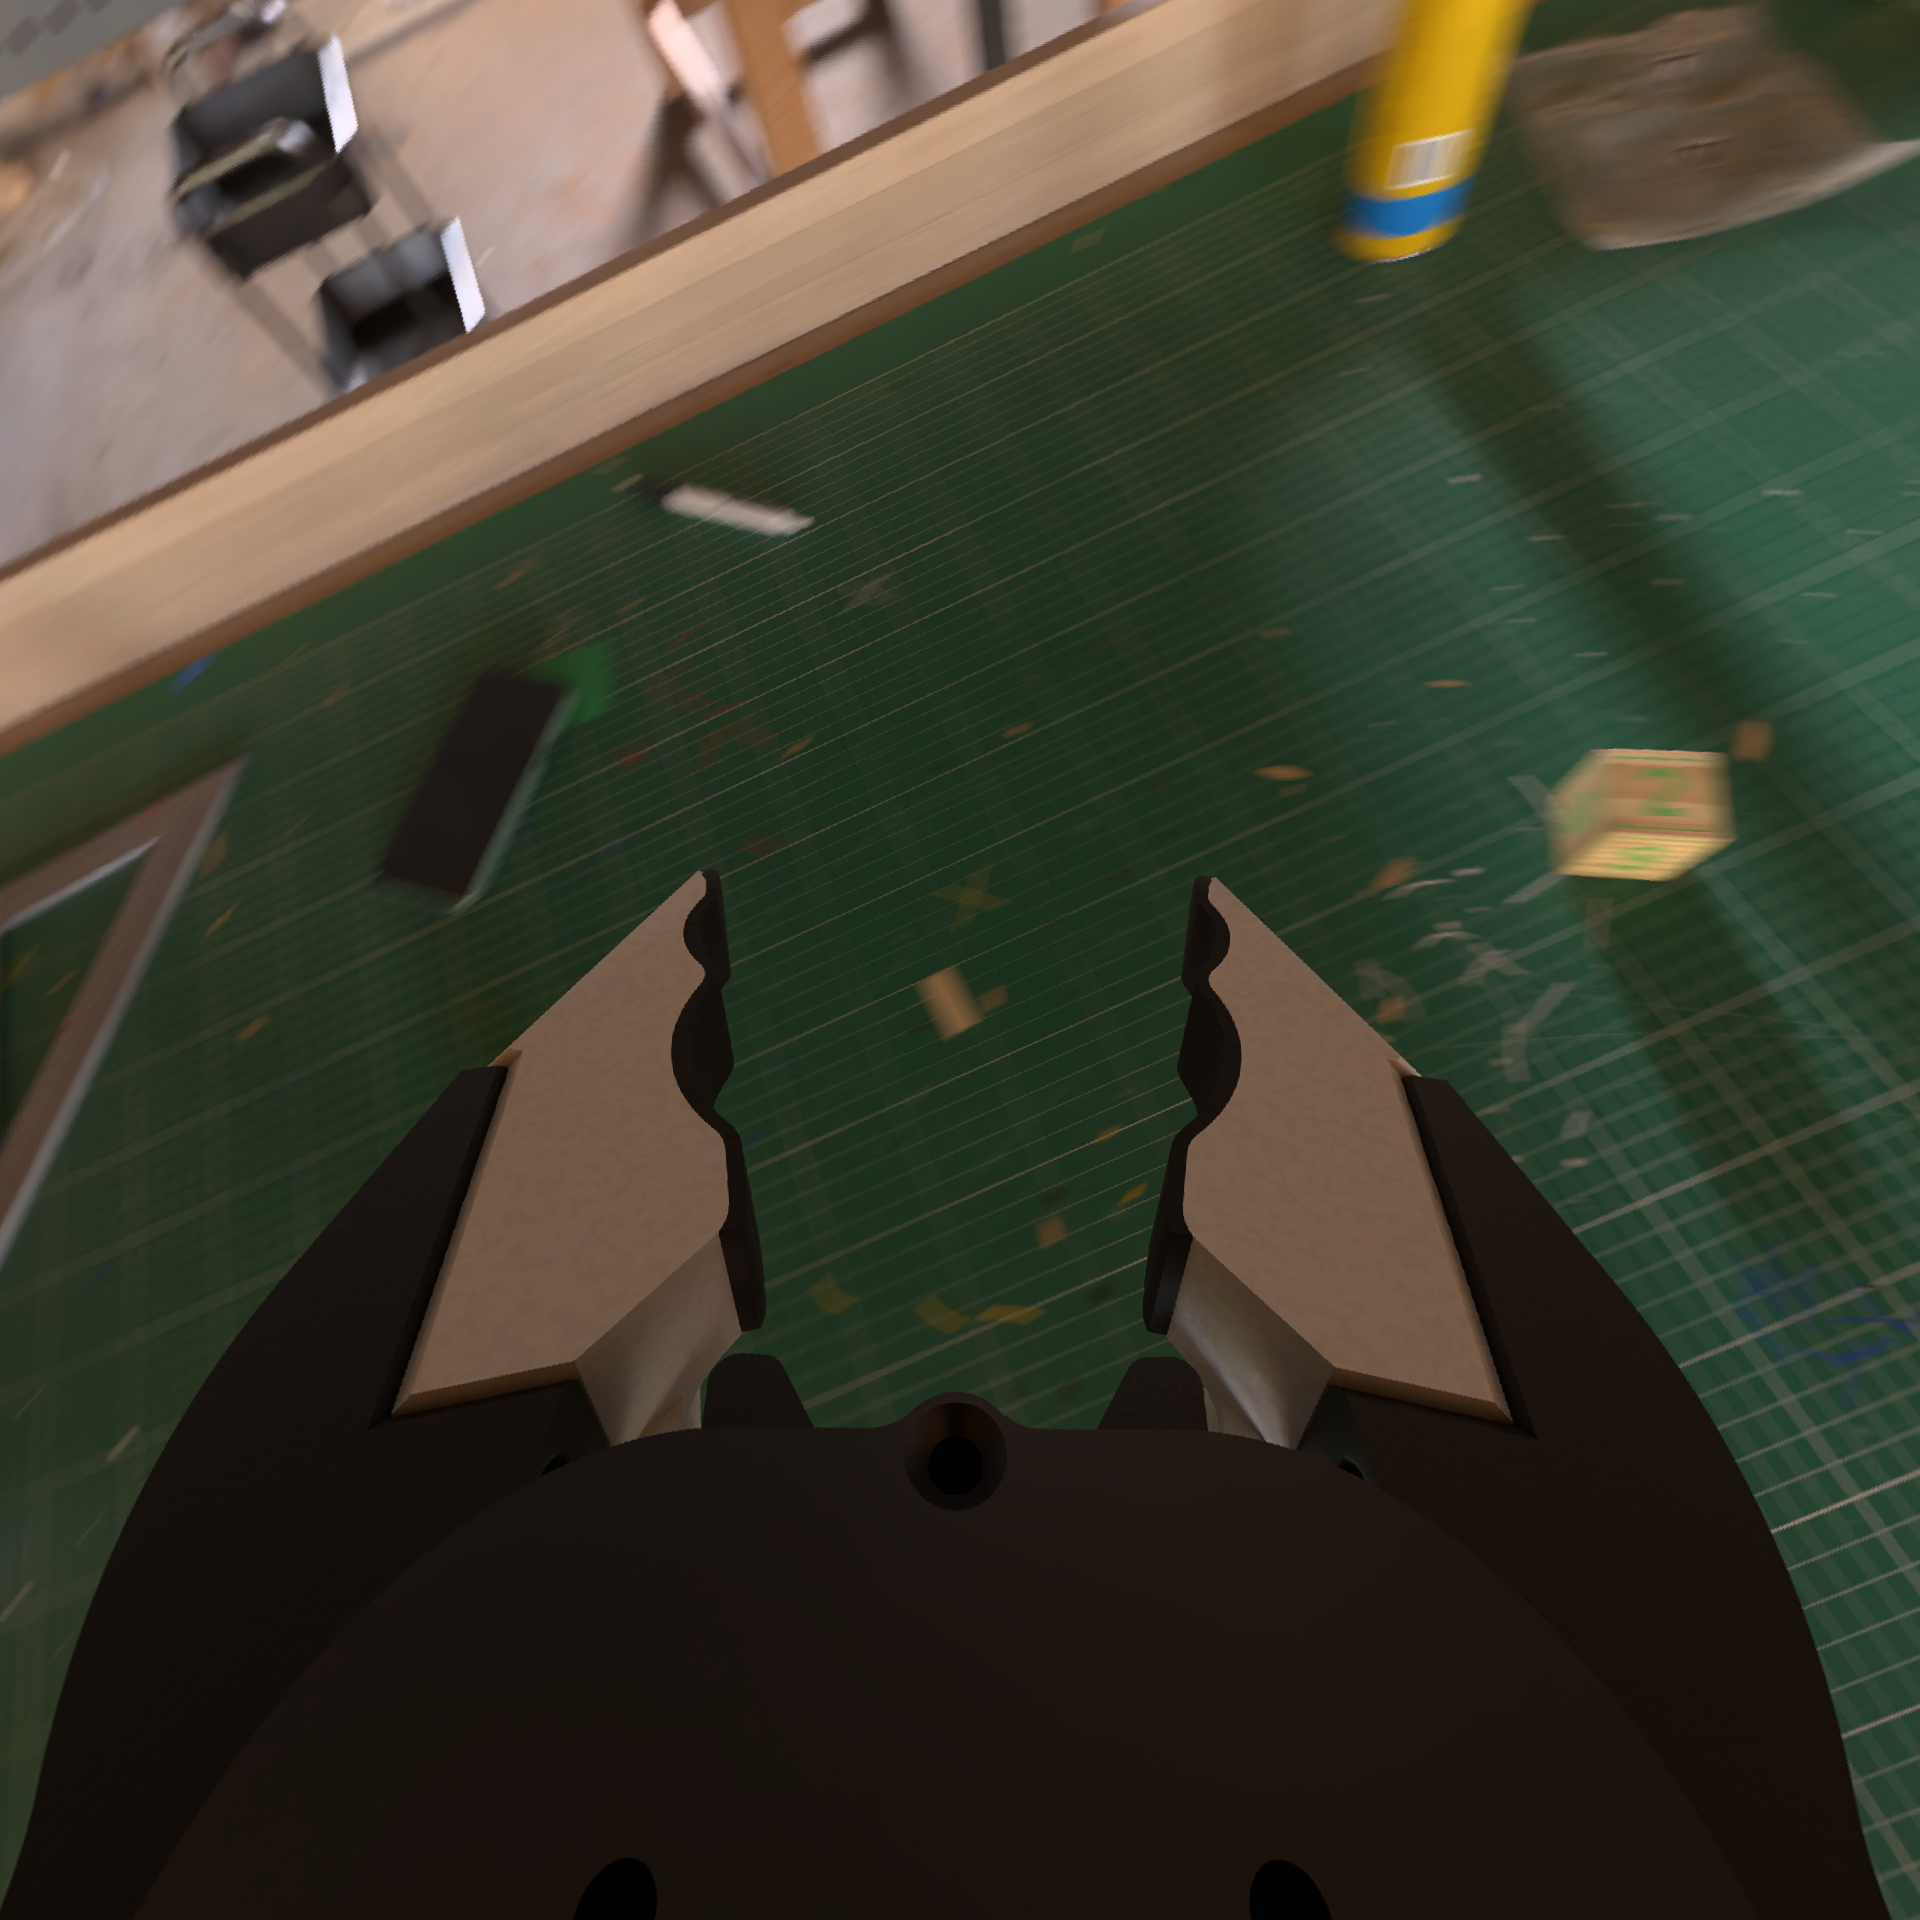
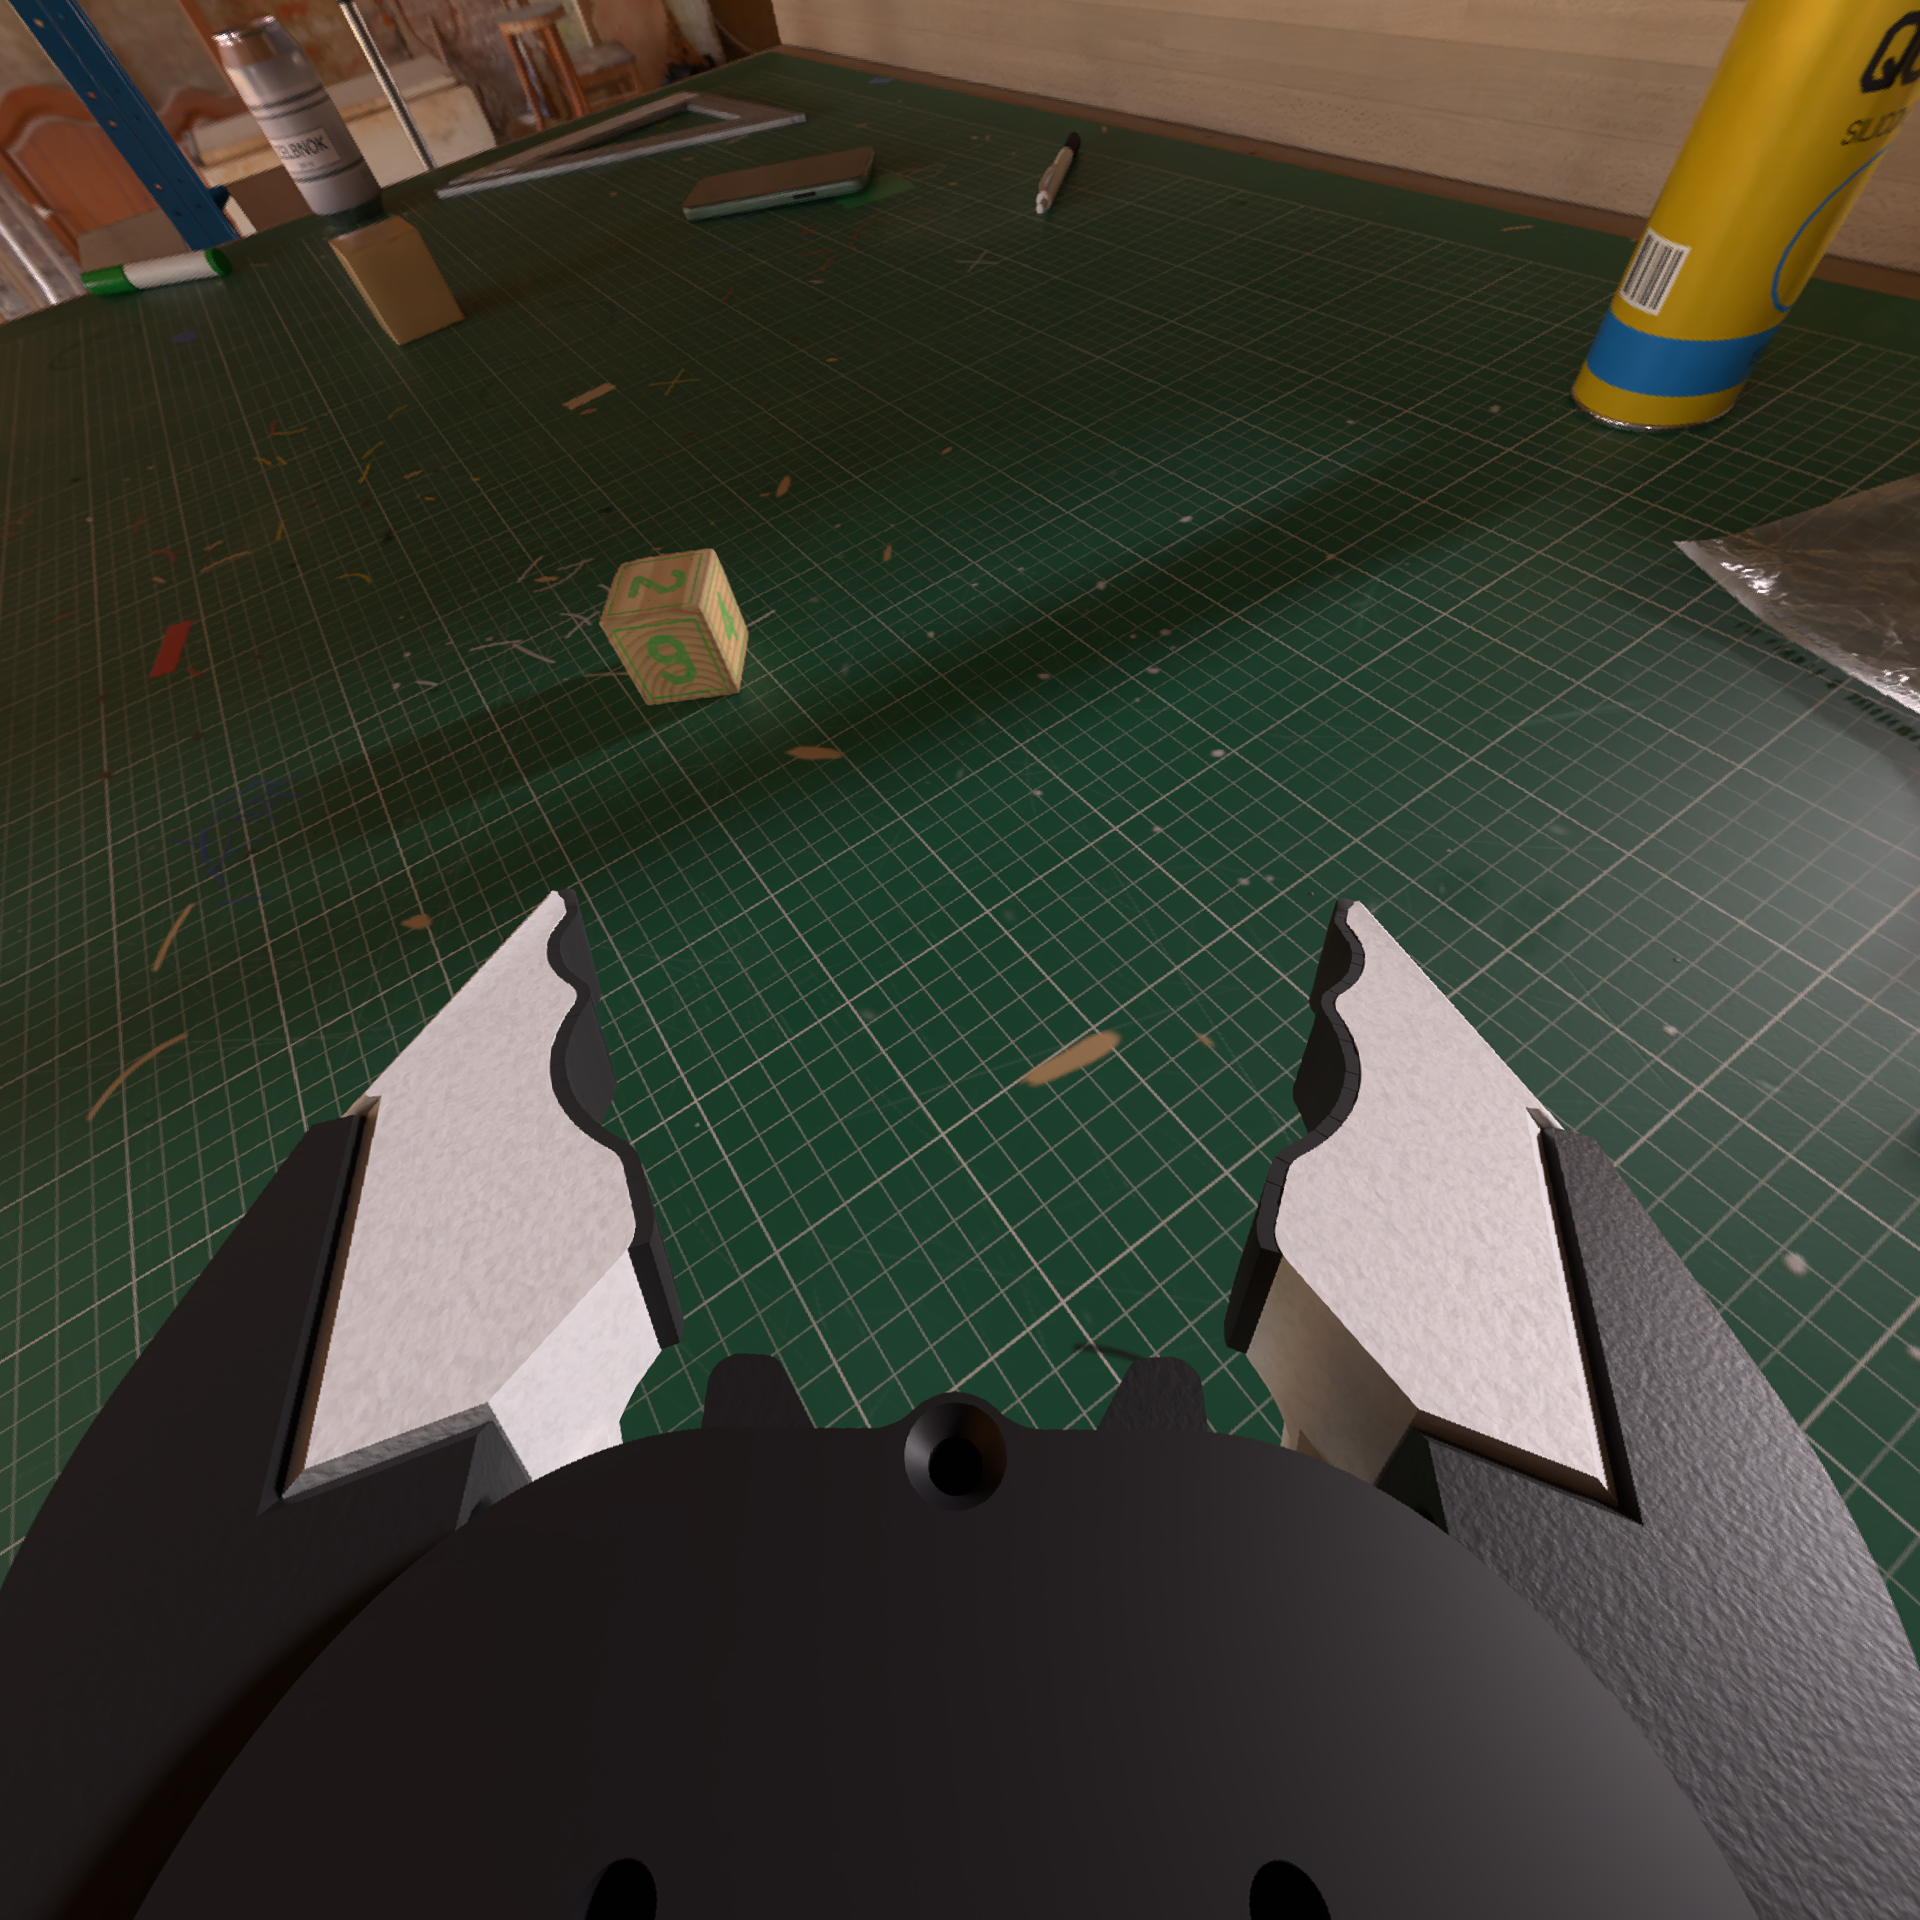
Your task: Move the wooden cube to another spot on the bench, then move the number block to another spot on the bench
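The green gridded cutting mat [image 2: 1039, 727] covers the bench and carries every item in view; a pale wooden bench edge [image 1: 665, 312] borders it on the far side. A yellow cartridge tube with a blue band [image 2: 1704, 260] stands upright near that edge, and a crinkled clear plastic bag [image 2: 1829, 613] lies at the right margin of the right wrist view. Farther back lie a metal set square [image 2: 644, 130], a dark smartphone [image 2: 779, 185], a grey can [image 2: 296, 120], a green marker [image 2: 156, 272] and a pen [image 2: 1057, 166]. The left gripper [image 1: 954, 940] has its fingers spread with nothing between them and hangs above bare mat; its view is motion-blurred. The right gripper [image 2: 956, 961] is likewise spread wide, empty, and clear of all objects. The wooden cube [image 2: 395, 275], plain and unmarked, rests on the mat near the far left, close to the marker and well apart from both grippers. The number block [image 2: 675, 629], printed with green numerals, sits on the mat ahead and left of the right gripper, free of any contact; it also appears in the left wrist view [image 1: 1642, 816]. Assessment: whether the cube has been relocated cannot be determined from these views. The number block appears the likelier next target, since it lies closer to both grippers; gripping and placing it remain outstanding.
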You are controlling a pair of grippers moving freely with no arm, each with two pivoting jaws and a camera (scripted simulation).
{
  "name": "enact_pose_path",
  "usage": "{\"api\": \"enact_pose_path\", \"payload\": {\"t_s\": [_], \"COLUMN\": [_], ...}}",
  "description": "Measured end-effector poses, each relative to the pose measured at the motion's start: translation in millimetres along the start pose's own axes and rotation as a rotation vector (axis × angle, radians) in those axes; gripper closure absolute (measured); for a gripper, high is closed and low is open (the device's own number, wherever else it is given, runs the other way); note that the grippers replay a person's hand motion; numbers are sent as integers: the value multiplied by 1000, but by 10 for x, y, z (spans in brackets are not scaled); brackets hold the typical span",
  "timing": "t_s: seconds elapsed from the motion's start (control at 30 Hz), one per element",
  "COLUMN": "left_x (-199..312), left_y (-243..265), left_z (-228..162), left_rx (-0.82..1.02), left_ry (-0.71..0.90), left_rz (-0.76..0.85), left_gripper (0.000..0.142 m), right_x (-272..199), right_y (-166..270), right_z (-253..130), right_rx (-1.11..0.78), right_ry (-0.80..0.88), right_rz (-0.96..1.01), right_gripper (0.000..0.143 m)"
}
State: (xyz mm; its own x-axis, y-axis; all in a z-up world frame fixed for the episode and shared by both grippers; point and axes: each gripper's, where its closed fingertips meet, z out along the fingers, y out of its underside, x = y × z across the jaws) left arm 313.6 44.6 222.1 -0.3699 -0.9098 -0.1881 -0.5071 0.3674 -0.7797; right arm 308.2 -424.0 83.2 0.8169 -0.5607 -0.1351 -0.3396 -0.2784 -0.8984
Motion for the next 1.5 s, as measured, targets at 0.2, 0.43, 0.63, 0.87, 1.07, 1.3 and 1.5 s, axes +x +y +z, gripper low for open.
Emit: {"api": "enact_pose_path", "payload": {"t_s": [0.2,0.43,0.63,0.87,1.07,1.3,1.5], "left_x": [1932,2616,2710,2764,2714,2323,1448], "left_y": [173,535,659,659,637,320,180], "left_z": [765,1355,1534,1636,1634,1185,438], "left_rx": [105,47,-33,-72,-108,22,131], "left_ry": [183,244,197,229,238,295,226], "left_rz": [111,-83,-47,-36,0,-54,-143], "left_gripper": [54,55,57,81,99,99,99], "right_x": [-69,-91,-44,-27,-11,3,9], "right_y": [19,46,106,145,104,104,68], "right_z": [-11,-167,-258,-258,-275,-287,-261], "right_rx": [25,43,65,64,78,71,78], "right_ry": [-14,-5,0,-4,1,2,-3], "right_rz": [20,21,55,70,81,85,84], "right_gripper": [7,7,8,9,12,13,14]}}
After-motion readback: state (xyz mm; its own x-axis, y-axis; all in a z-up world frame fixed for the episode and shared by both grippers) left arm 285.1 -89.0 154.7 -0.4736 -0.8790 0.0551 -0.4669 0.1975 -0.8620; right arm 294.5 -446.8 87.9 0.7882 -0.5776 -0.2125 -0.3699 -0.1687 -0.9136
